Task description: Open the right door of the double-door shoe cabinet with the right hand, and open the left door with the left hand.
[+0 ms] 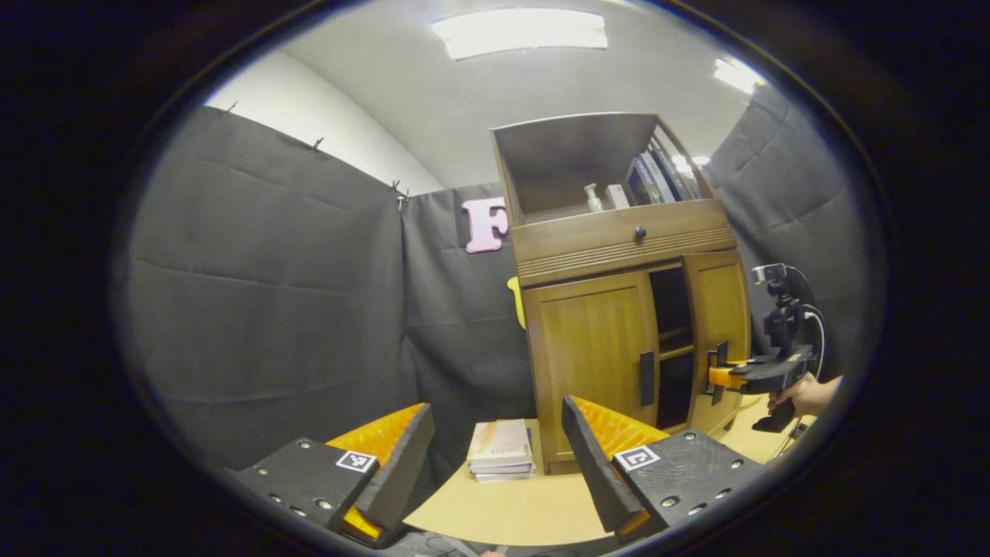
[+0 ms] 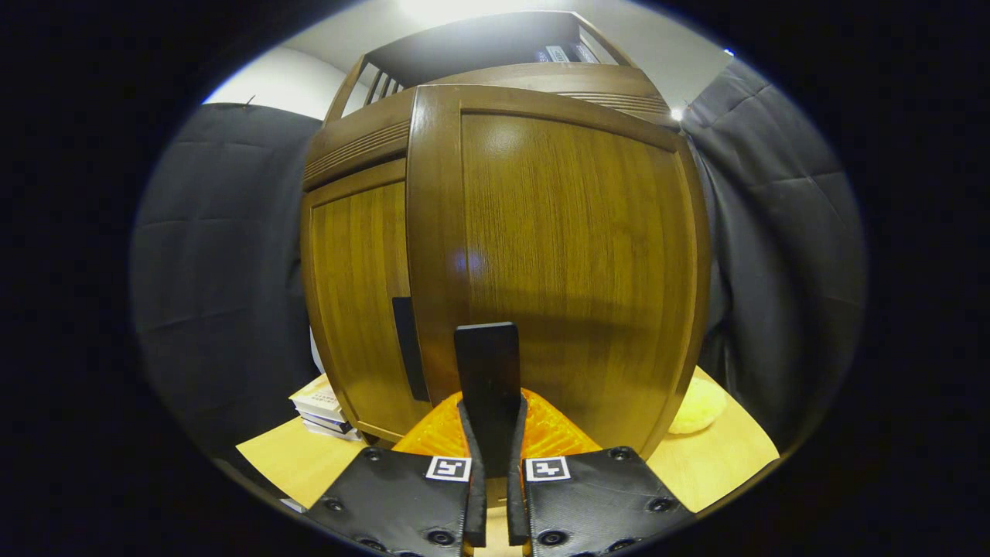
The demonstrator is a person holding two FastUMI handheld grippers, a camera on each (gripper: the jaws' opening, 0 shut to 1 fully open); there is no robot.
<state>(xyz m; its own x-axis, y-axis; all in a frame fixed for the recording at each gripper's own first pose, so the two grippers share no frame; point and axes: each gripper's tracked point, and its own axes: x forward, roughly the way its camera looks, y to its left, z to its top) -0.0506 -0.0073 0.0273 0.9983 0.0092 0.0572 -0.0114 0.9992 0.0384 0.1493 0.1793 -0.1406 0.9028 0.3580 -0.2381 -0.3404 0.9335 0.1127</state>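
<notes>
Right gripper view: the right gripper is clamped on the right door handle at lower centre for pulling; the left gripper is held wide, ready for the left door.

Left gripper view faces the cabinet from afar; right's close (shared)

a light wooden table carries the shoe cabinet, a stack of books and a yellow cushion.
</notes>
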